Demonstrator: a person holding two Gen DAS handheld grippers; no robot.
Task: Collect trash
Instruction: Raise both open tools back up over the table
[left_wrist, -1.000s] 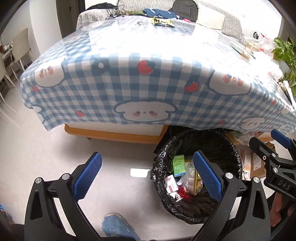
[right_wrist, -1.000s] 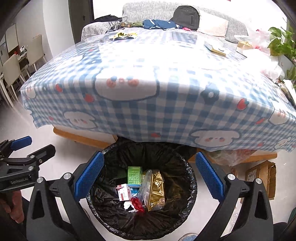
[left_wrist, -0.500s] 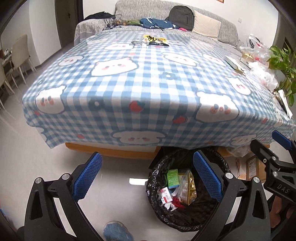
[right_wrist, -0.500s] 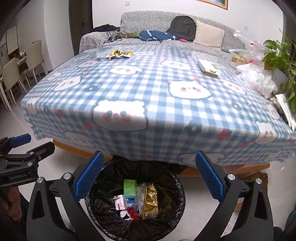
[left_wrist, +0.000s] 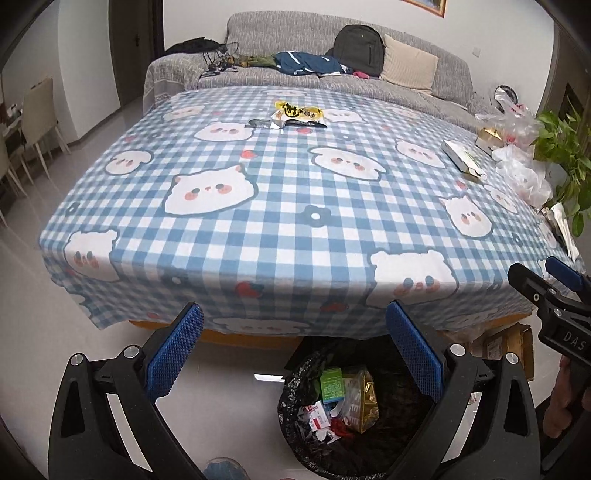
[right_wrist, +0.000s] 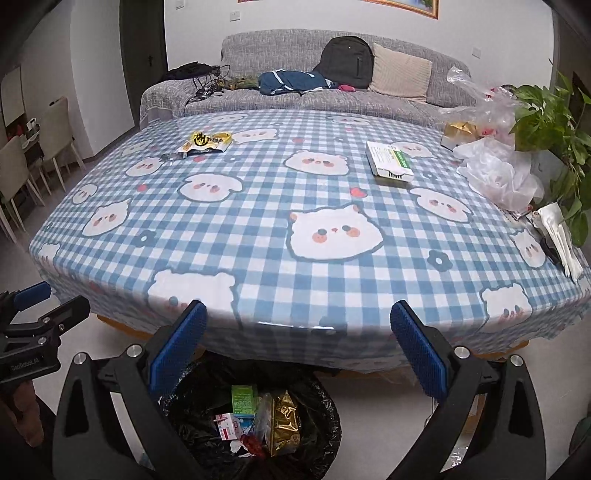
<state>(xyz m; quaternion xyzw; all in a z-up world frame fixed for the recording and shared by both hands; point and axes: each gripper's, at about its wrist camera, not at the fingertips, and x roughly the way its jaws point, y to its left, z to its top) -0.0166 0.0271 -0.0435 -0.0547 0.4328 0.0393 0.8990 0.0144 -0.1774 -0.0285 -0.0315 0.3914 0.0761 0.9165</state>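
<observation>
A black-lined trash bin (left_wrist: 295, 439) (right_wrist: 317, 406) stands on the floor at the table's near edge, holding a green carton (left_wrist: 331, 384), a gold foil bag (right_wrist: 282, 421) and other wrappers. On the blue checked tablecloth (left_wrist: 280, 214) lie a yellow snack wrapper (left_wrist: 297, 112) (right_wrist: 205, 141) with a dark silver wrapper (left_wrist: 262, 123) beside it at the far side, and a white-and-green box (right_wrist: 389, 161) (left_wrist: 461, 157) at the right. My left gripper (left_wrist: 293, 345) and my right gripper (right_wrist: 297, 343) both hang open and empty above the bin.
White plastic bags (right_wrist: 498, 177), a gold box (right_wrist: 460, 130) and a potted plant (right_wrist: 550, 122) crowd the table's right edge. A grey sofa (right_wrist: 295, 99) with a backpack stands behind. Chairs (right_wrist: 55, 136) are at the left. A cardboard box (left_wrist: 511, 345) sits on the floor.
Both grippers have risen and tilted up from the bin, so the tabletop and its wrappers came into view. Both stayed open and empty.
</observation>
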